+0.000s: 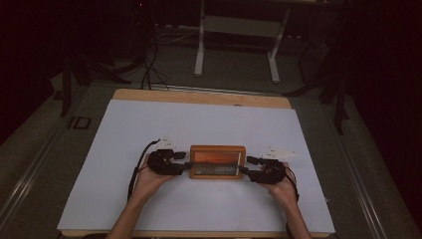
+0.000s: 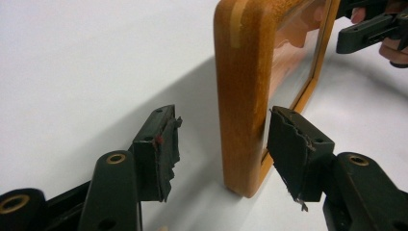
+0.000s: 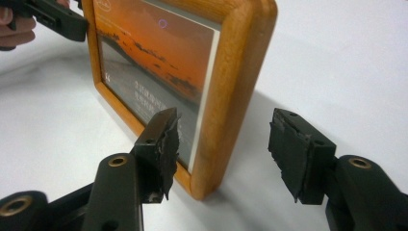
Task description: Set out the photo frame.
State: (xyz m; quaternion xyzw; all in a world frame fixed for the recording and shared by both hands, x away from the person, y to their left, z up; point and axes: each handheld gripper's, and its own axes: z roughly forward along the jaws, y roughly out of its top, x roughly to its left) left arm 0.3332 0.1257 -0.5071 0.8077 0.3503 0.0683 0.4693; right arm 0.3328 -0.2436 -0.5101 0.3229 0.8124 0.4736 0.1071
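A wooden picture frame [image 1: 217,149] with an orange sunset picture stands upright on the white sheet [image 1: 149,124]. My left gripper [image 1: 185,165] is at the frame's left end and my right gripper [image 1: 247,167] at its right end. In the left gripper view the frame's edge [image 2: 243,96] stands between the wide jaws of the left gripper [image 2: 226,130], and neither pad presses on it. In the right gripper view the frame's corner [image 3: 235,72] sits between the spread jaws of the right gripper [image 3: 224,126], with a gap at the far pad.
The white sheet covers a wooden table [image 1: 199,97] whose far edge shows bare. Beyond it, on the dark floor, stand the white legs of a desk [image 1: 236,45] and some cables [image 1: 149,69].
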